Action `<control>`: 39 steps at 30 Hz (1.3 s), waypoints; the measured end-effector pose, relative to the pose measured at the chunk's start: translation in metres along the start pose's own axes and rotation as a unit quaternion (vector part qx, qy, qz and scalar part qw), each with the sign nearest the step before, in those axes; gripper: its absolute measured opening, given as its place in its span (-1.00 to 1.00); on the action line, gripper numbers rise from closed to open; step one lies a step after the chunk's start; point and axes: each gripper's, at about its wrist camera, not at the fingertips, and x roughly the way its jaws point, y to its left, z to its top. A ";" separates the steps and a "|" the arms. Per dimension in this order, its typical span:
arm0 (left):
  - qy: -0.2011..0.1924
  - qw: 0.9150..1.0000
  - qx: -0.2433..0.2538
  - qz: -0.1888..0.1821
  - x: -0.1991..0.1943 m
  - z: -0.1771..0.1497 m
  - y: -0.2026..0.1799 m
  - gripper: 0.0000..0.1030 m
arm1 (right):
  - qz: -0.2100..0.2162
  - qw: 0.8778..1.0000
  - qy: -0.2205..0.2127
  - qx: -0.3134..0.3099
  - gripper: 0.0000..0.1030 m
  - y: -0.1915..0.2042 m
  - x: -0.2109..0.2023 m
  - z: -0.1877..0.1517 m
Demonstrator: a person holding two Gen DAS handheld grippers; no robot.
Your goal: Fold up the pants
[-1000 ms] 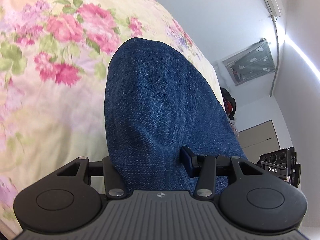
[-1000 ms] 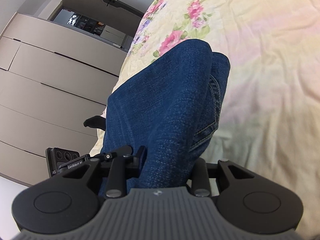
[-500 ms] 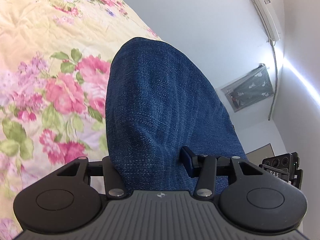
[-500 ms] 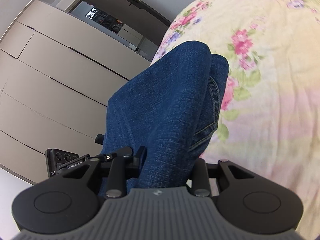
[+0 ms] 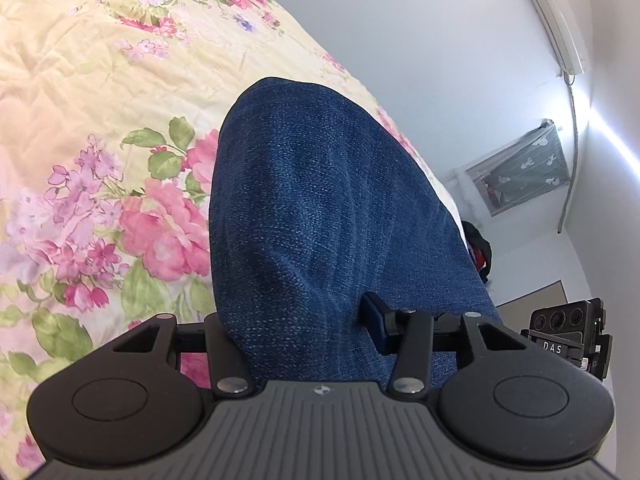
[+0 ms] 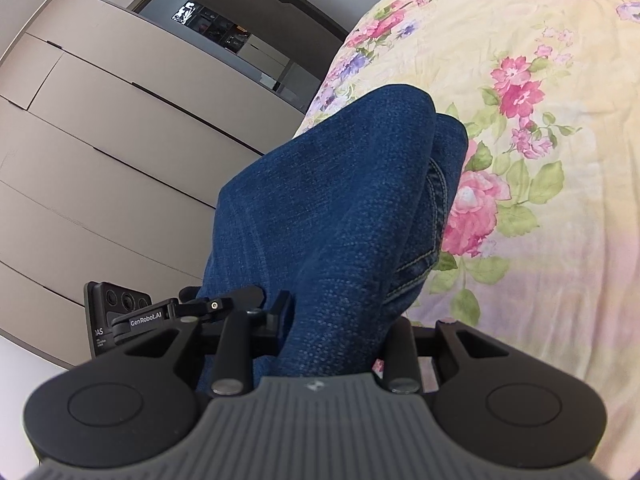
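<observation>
The pants are dark blue denim jeans (image 5: 312, 208), draped over both grippers and held up above the bed. My left gripper (image 5: 296, 324) is shut on the jeans, with the cloth bunched between its fingers and hiding the fingertips. My right gripper (image 6: 336, 320) is shut on the jeans (image 6: 340, 208) too; a stitched seam or pocket edge (image 6: 434, 208) shows on the right side of the fold. The right gripper's body shows at the right edge of the left wrist view (image 5: 568, 332), and the left gripper's body shows at the left of the right wrist view (image 6: 120, 316).
A yellow bedspread with pink flowers (image 5: 100, 120) lies under the jeans; it also shows in the right wrist view (image 6: 540, 140). Beige wardrobe doors (image 6: 100, 140) stand beside the bed. A white wall, a wall air conditioner (image 5: 560, 20) and a covered window (image 5: 520, 172) are behind.
Both grippers have kept their hold on the jeans and tilted upward. More of the far bed and the room walls is in view than one second ago.
</observation>
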 end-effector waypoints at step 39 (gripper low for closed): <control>-0.013 0.998 -0.013 0.057 0.042 0.081 0.097 0.08 | -0.003 0.999 0.000 0.043 -0.50 -0.053 0.162 0.052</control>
